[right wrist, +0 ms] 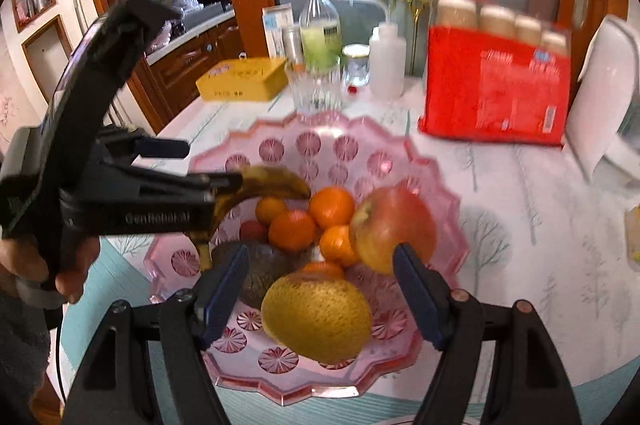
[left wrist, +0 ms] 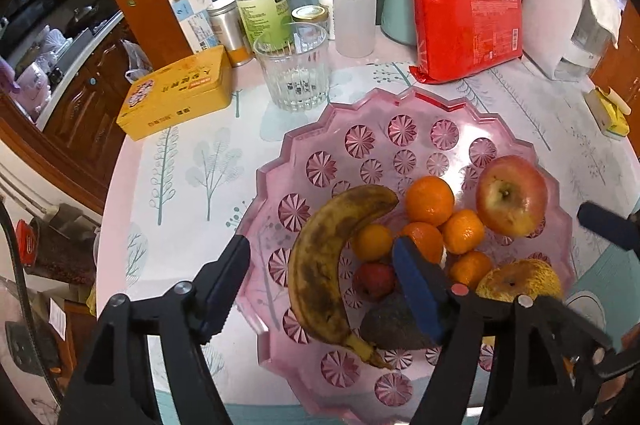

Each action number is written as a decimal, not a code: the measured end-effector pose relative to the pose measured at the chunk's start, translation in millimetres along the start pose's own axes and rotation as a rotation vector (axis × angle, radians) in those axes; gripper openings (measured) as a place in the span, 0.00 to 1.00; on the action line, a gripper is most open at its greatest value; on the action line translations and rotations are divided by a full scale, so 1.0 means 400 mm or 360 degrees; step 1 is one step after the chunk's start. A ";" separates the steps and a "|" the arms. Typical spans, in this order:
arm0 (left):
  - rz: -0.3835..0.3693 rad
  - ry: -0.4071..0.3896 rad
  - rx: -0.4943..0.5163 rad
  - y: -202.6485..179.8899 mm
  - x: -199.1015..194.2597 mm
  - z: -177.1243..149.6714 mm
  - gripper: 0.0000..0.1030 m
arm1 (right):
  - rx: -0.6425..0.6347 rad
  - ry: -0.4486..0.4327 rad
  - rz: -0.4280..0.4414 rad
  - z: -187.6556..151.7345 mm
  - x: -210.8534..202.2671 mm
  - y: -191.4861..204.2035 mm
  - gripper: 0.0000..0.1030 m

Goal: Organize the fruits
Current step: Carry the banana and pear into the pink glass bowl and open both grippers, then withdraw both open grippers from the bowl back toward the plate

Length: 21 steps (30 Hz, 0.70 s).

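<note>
Lying in the pink bowl (left wrist: 420,113) are the banana (left wrist: 320,265), oranges (left wrist: 430,200) and apple (left wrist: 512,195); both the left gripper (left wrist: 320,289) and right gripper (right wrist: 320,293) are hanging wide, holding nothing.

You've got one pink bowl (left wrist: 400,105) holding one banana (left wrist: 324,265), one apple (left wrist: 512,195), five tangerines (left wrist: 430,200), one avocado (left wrist: 394,325), one yellow pear (right wrist: 318,317) and one small red fruit (left wrist: 374,279). Behind it: one glass (left wrist: 294,69), one yellow tin (left wrist: 178,91), one red pack (left wrist: 468,25).
</note>
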<state>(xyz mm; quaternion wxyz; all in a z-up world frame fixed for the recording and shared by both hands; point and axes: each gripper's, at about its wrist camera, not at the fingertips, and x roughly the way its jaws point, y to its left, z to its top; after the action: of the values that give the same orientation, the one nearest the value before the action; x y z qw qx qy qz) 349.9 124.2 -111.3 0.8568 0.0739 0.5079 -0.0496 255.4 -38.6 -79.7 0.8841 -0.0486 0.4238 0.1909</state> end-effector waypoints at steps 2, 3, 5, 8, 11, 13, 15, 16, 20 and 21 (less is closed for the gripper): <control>-0.0005 -0.0001 -0.0025 -0.001 -0.018 -0.010 0.71 | -0.0005 -0.0014 -0.0021 0.003 -0.011 0.000 0.73; -0.0012 -0.0004 -0.0033 -0.003 -0.026 -0.014 0.71 | 0.0000 -0.0013 -0.0031 0.002 -0.017 -0.002 0.73; -0.0022 -0.0012 -0.0045 -0.008 -0.050 -0.027 0.75 | 0.0016 -0.0009 -0.0034 -0.003 -0.028 -0.008 0.73; -0.0028 -0.0047 -0.0042 -0.021 -0.089 -0.043 0.83 | 0.0052 -0.0001 -0.0034 -0.013 -0.046 -0.017 0.73; -0.0026 -0.0071 -0.0043 -0.034 -0.129 -0.058 0.90 | 0.0092 -0.0001 -0.0029 -0.024 -0.067 -0.026 0.73; -0.0049 -0.0079 -0.0049 -0.043 -0.156 -0.069 0.90 | 0.0117 -0.0004 -0.0029 -0.031 -0.085 -0.031 0.73; -0.0059 -0.0087 -0.0065 -0.051 -0.181 -0.079 0.90 | 0.0136 -0.0011 -0.0026 -0.038 -0.108 -0.035 0.73; -0.0067 -0.0094 -0.0074 -0.054 -0.195 -0.084 0.90 | 0.0143 -0.0016 -0.0025 -0.040 -0.120 -0.037 0.73; -0.0111 -0.0156 -0.0081 -0.074 -0.266 -0.102 0.90 | 0.0159 -0.0079 -0.0046 -0.044 -0.194 -0.054 0.73; -0.0119 -0.0172 -0.0077 -0.081 -0.282 -0.105 0.90 | 0.0161 -0.0101 -0.0060 -0.044 -0.214 -0.061 0.73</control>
<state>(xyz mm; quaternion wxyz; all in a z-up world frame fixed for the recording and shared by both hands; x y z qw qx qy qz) 254.2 100.9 -34.7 0.8821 0.0314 0.4643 -0.0733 202.9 -90.7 -27.0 0.9017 -0.0058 0.4038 0.1541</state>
